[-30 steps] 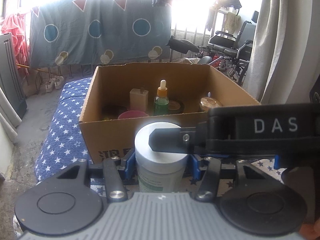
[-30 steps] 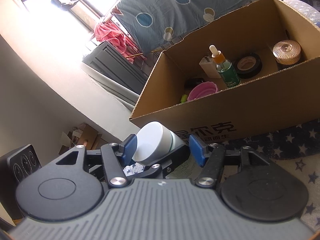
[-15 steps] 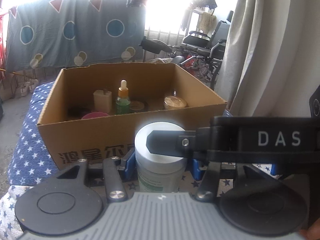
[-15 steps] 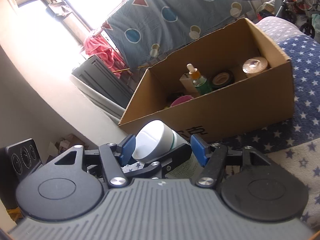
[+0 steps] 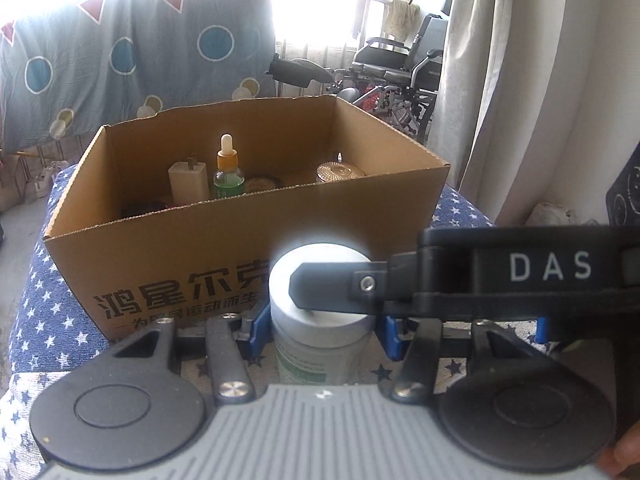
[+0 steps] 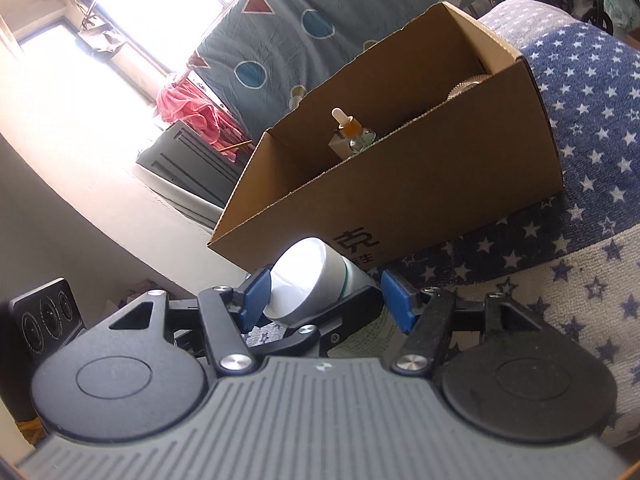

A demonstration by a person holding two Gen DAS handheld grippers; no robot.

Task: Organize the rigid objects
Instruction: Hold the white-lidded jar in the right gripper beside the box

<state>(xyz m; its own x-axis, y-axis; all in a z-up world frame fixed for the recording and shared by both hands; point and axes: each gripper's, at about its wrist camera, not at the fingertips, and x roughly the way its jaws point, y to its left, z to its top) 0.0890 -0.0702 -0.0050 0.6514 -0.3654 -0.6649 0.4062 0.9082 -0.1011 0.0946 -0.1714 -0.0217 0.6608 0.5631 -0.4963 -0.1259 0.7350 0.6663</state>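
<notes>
1. Left gripper (image 5: 322,330) pinching the jar (image 5: 316,344), just before the box (image 5: 248,248).
2. Right gripper (image 6: 326,294) straddling the jar's cap (image 6: 304,280); contact of its pads impossible to tell.
3. Inside the box: dropper bottle (image 5: 228,170) clear, gold lid (image 5: 340,171) half hidden by the wall.
4. Jar's base cut off.

A white cylindrical plastic jar (image 5: 320,320) with a broad flat lid and a green-printed label stands upright at lower centre of the left wrist view. Behind it, mid-frame, an open brown cardboard box (image 5: 248,256) holds a green glass dropper bottle (image 5: 228,174), a cream plug adapter (image 5: 188,182) and a gold-lidded jar (image 5: 340,171).
</notes>
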